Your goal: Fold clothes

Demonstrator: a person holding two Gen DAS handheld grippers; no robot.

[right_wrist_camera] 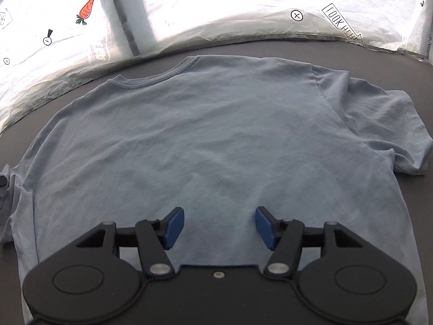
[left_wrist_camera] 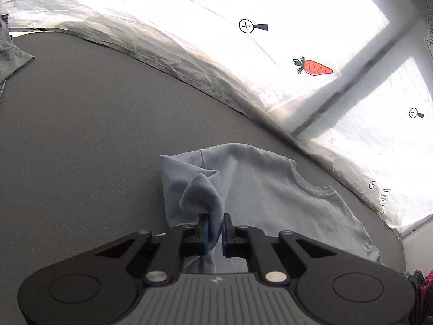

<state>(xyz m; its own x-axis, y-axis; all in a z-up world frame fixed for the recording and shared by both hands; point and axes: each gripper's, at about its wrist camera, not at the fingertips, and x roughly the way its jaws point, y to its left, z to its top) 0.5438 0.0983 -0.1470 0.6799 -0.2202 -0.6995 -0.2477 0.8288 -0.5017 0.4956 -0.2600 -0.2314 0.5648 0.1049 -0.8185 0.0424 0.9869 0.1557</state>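
Nearby, grey garment (left_wrist_camera: 12, 54) lies well apart from blue T-shirt (right_wrist_camera: 205, 140)

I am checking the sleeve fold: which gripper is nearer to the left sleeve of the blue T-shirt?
Left. The left gripper is shut on that sleeve; the right gripper is open above the T-shirt body.

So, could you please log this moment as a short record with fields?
garment: light blue T-shirt, spread flat, collar away from the camera
surface: dark grey table
left hand-held gripper: shut on a bunched fold of the shirt's sleeve
right hand-held gripper: open above the shirt body, gripping nothing
backdrop: white sheet with carrot sticker
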